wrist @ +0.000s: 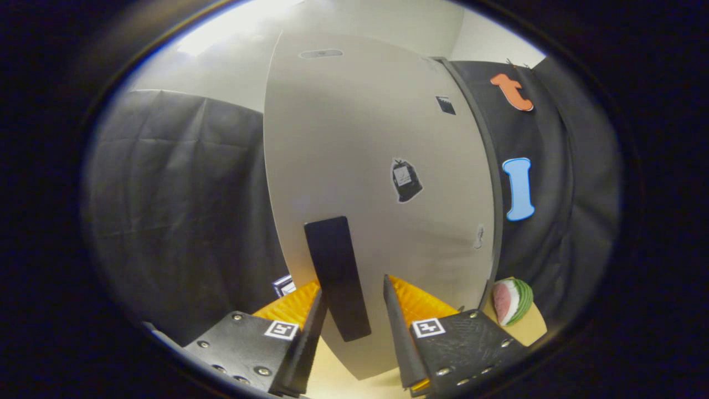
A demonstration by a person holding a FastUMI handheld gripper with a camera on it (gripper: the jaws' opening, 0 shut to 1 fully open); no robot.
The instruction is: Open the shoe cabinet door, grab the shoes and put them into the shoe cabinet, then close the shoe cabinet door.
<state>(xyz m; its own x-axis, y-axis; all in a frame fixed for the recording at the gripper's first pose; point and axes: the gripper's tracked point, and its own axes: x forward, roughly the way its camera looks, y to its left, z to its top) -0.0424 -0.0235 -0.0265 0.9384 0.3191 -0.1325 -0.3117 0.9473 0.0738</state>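
**Fingers straddling the cabinet door handle**

Right now the gripper (pixel 351 327) is facing the pale grey, flat-panelled shoe cabinet door (pixel 376 166), which is filling the space at twelve o'clock ahead of the fingers. A long black rectangular handle (pixel 336 276) is hanging on the door's lower part, and its lower end is sitting between the two fingers, which are standing narrowly apart with a gap showing on either side, so neither is pressing on it. A dark bag-shaped sticker (pixel 406 180) is sitting on the door at one o'clock from the handle. At three o'clock from the fingers, a watermelon-slice toy (pixel 512 301) is lying on the light wooden bench (pixel 532 327), beside the door's dark edge.
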